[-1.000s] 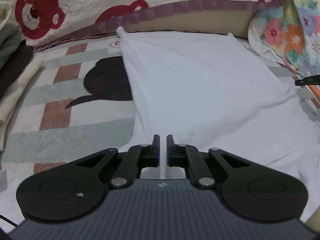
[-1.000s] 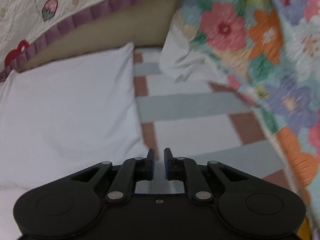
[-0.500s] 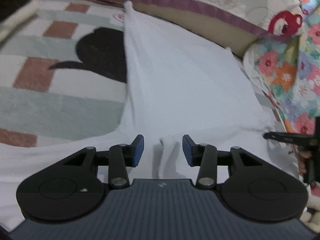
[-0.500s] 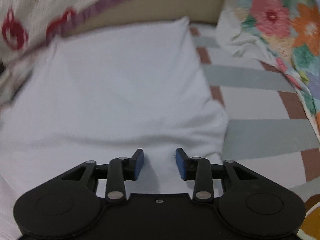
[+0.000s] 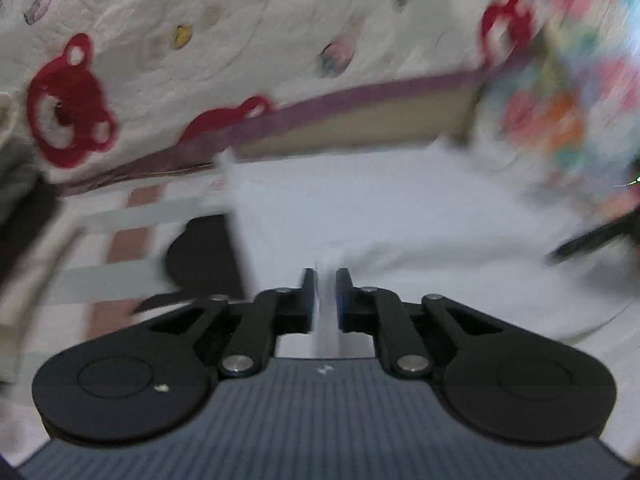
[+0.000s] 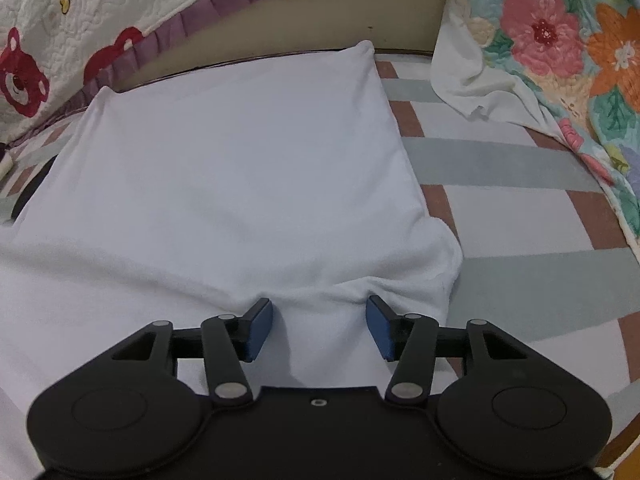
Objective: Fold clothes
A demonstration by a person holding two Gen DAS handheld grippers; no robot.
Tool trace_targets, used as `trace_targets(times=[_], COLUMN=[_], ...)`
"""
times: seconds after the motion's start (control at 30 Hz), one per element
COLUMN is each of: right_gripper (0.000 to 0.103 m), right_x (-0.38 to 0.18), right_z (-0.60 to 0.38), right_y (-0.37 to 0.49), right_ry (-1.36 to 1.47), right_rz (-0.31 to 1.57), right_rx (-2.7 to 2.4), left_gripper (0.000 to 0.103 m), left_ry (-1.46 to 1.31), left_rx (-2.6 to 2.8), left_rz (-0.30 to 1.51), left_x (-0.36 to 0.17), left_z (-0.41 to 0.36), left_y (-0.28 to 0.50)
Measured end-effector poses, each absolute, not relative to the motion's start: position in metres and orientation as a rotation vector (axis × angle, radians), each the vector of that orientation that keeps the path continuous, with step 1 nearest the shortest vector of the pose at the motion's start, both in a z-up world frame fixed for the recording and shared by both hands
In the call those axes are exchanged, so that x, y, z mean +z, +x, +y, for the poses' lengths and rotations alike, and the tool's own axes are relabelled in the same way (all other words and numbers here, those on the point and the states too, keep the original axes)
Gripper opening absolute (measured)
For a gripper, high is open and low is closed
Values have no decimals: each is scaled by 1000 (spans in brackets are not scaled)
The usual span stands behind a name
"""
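A white garment [image 5: 380, 208] lies spread flat on a striped rug. My left gripper [image 5: 326, 292] sits at its near edge, and its jaws are closing, with a thin upright fold of the white cloth pinched between the pads. The left wrist view is blurred. In the right wrist view the same garment [image 6: 240, 160] shows a rumpled, folded-over corner at its near right. My right gripper [image 6: 320, 326] hovers just over that corner with its jaws opening wide. White cloth lies below and between the blue pads [image 6: 260, 330], which do not press on it.
A cream quilt with red bears [image 6: 60, 40] hangs along the far side. A floral quilt [image 6: 560, 40] and a loose white cloth [image 6: 472, 80] crowd the right. The striped rug [image 6: 500, 220] shows bare beside the garment. Dark clothes [image 5: 20, 208] lie at far left.
My left jaws opened over the garment's near edge, then closed on a fold of it. My right gripper moved from the bare rug onto the garment's corner and spread its jaws.
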State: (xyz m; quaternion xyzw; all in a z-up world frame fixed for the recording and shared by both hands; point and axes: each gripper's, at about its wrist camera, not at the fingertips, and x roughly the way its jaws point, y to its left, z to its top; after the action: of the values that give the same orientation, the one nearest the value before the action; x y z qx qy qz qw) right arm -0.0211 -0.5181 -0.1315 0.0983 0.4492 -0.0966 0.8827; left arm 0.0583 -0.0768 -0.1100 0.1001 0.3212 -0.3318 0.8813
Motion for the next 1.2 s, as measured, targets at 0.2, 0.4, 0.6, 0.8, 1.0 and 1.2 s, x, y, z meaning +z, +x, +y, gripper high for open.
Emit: trace_targets(times=[0.2,0.4,0.6,0.8,1.0,1.2], right_gripper=[62,62,62,62,62,63], right_x=[-130,-119,-104,-92,-75,-52], right_z=[-509,-485,-430,-349,-271,-248], right_y=[-18,-13,9,31,32,43], right_ry=[178,178,169,0,-220,-20], right_rz=[937,915,892,881,802,793], right_rx=[-218,-193,-12,192,390,596], left_gripper=[20,41,47,48,48,58], left_ry=[15,0,-62,47,-298,-354], left_rx=[-580,-530,-299,19,237,233], left_rz=[978,978,924,852,928,958], left_x=[-140,-118,-94,-81,-113,-127], left_z=[-46,-24,58,144,228,235], left_y=[92,97,104,93,99,102])
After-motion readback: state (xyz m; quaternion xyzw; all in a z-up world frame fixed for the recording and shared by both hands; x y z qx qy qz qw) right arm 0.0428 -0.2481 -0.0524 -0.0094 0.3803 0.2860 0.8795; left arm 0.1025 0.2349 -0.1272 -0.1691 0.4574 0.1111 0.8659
